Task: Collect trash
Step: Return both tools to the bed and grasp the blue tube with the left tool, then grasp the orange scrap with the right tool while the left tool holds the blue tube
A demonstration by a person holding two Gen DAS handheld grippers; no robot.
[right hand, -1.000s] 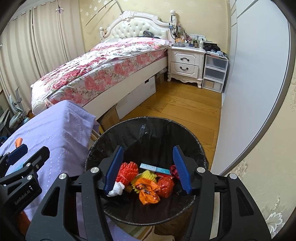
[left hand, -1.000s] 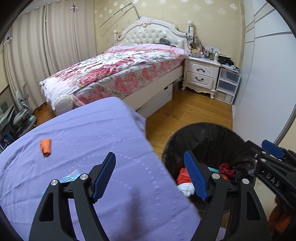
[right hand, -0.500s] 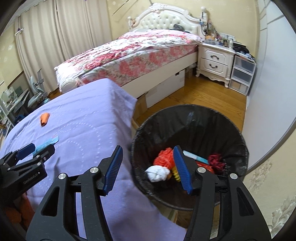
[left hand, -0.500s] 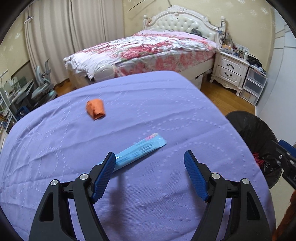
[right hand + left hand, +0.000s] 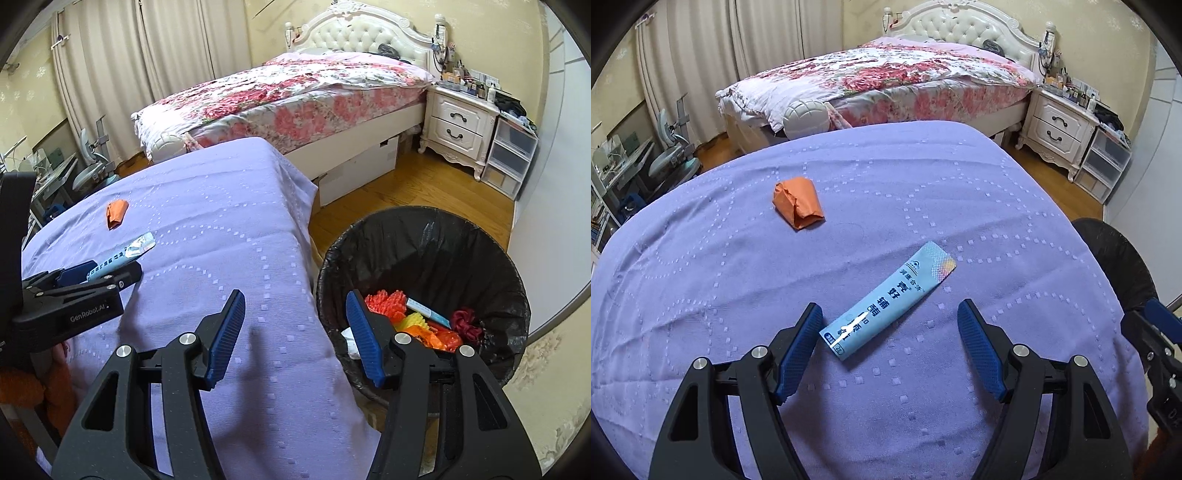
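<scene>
Over the purple tabletop [image 5: 738, 295], our left gripper [image 5: 890, 321] fingers stand apart around a blue sachet [image 5: 886, 299] (not yet pinched); next we close them. Our right gripper [image 5: 295, 317] gapes empty.

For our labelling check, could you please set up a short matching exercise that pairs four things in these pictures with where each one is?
Things:
1. blue sachet
2. orange wrapper
3. red mesh ball
4. white nightstand

Places:
A. inside the black trash bin
B. against the wall, beside the head of the floral bed
C. on the purple cover, between the open fingers of the left gripper
D. on the purple cover, farther from the left gripper

Pairs: 1-C, 2-D, 3-A, 4-B
</scene>
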